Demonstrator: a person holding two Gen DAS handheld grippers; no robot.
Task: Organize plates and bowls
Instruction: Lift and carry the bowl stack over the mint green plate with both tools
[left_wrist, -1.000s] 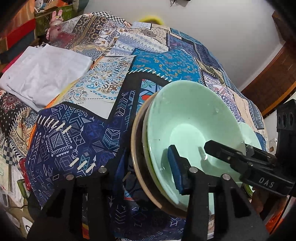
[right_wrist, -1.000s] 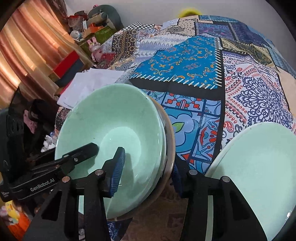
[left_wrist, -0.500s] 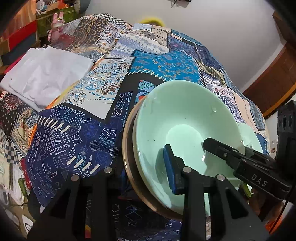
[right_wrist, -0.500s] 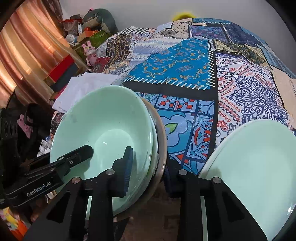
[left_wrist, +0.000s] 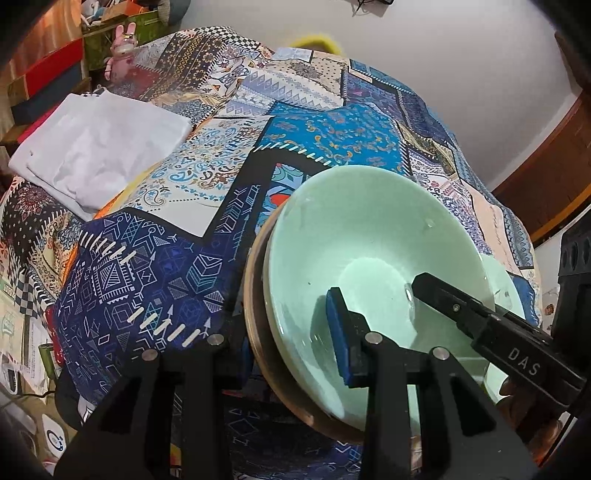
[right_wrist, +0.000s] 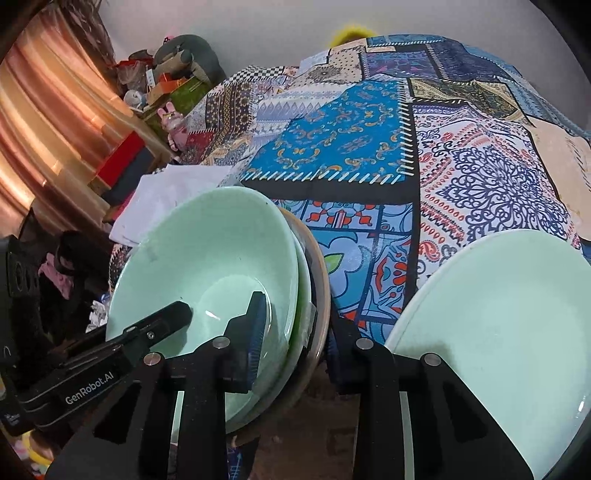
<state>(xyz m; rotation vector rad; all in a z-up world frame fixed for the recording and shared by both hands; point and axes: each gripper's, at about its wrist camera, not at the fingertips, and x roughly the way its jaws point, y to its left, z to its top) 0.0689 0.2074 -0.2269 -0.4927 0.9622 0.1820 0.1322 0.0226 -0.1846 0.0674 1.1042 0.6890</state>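
My mint bowl (left_wrist: 373, 236) looks glossy and smooth. The quilt (left_wrist: 332, 136) is matt printed cloth. My tongs (right_wrist: 291, 354) are matt black plastic.

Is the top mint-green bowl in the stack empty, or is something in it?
Empty. The top mint-green bowl shows a bare glossy inside in both wrist views; only gripper fingers reach in over its rim.

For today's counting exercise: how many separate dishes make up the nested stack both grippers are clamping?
3 visible: a pale mint-green bowl on top, a green dish beneath it, a brown-rimmed dish at the bottom. More may be hidden between.
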